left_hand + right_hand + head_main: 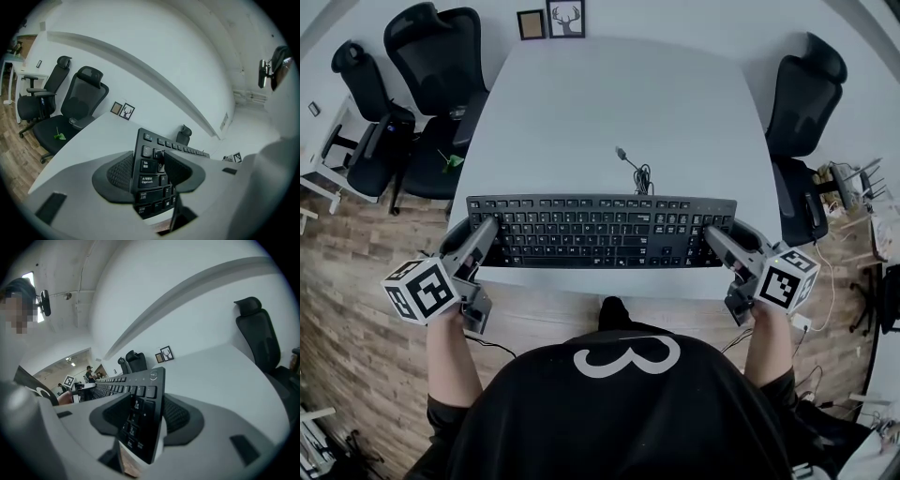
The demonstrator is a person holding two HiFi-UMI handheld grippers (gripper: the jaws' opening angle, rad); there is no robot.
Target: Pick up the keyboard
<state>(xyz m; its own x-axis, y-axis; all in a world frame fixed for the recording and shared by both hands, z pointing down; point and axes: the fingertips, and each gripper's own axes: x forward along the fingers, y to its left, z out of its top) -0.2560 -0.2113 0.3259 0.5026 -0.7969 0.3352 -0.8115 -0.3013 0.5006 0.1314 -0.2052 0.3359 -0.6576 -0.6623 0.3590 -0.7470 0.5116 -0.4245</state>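
**Keyboard clamped at both ends: keep it level**

Head view: the left gripper [485, 232] and the right gripper [719, 234] each grasp one short end of the black keyboard [600, 232]. It spans straight between them over the near edge of the white table [619, 103]. To lift well, I judge that both hands should rise together and hold their spacing, so the long body neither tips nor twists out of a pad. The cable [636, 171] lies coiled on the table just beyond the keyboard's far edge. It should be left to trail free rather than be pulled taut.

Left gripper view: the jaws are closed on the keyboard's end, one pad on the key face by the Tab and Caps Lock keys and the other against the underside. The bite takes in only the end columns of keys, so a steady squeeze matters more than speed. Beyond the jaws the table top runs away bare. Further off to their left stand two office chairs [77, 108], and framed pictures [122, 110] lean against the white wall [154, 56].

Right gripper view: these jaws are likewise clamped on the opposite end, with the key rows running away to their left. Wooden floor [129, 465] shows under the near edge, so this end seems clear of the table. To the right of the jaws lies bare table, with a black chair [258, 329] behind it.
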